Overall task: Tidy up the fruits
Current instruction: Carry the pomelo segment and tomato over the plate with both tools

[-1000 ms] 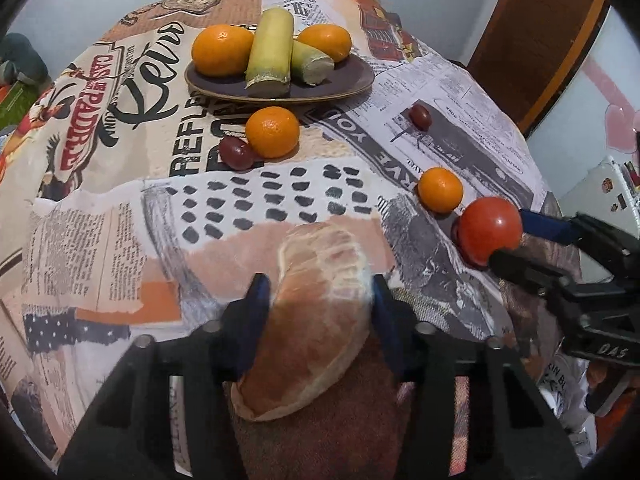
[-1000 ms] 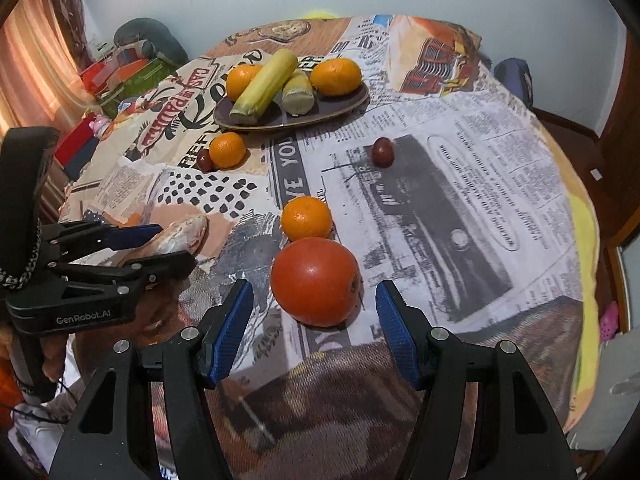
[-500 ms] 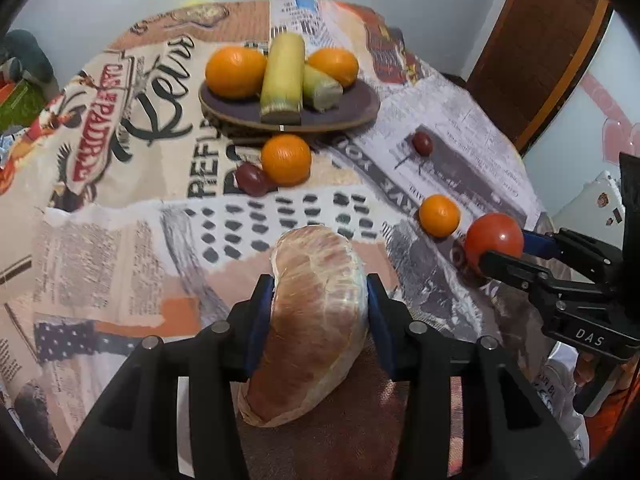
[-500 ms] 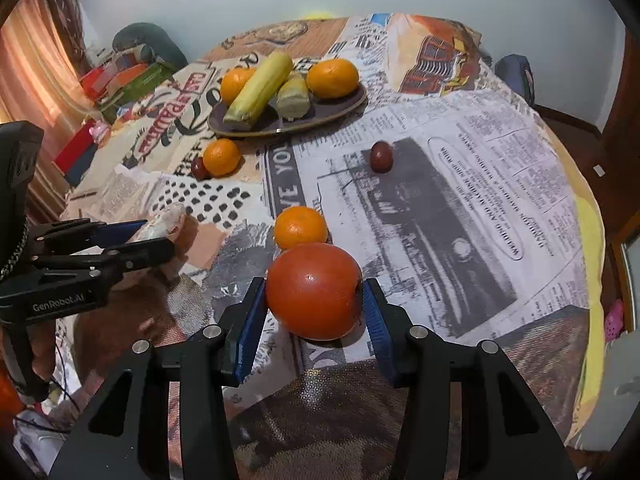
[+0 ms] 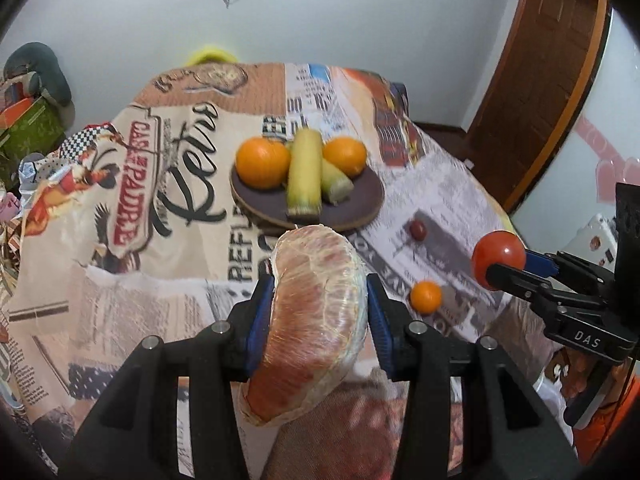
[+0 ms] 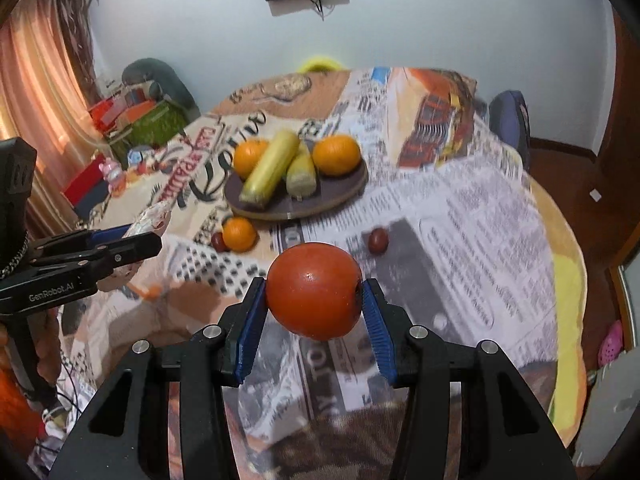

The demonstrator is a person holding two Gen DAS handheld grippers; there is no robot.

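We've got both jaws clamped, left gripper [image 5: 320,308] on the pomelo [image 5: 316,320], right gripper [image 6: 314,308] on the tomato [image 6: 314,290], plate [image 5: 360,204] dead ahead of both.

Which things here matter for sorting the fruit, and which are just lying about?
Job:
- peeled citrus segment in left claw
- tomato in right claw
- plate with oranges and cane pieces
- loose orange
- dark plum

Lying about:
- printed tablecloth
- red and green boxes
- curtain
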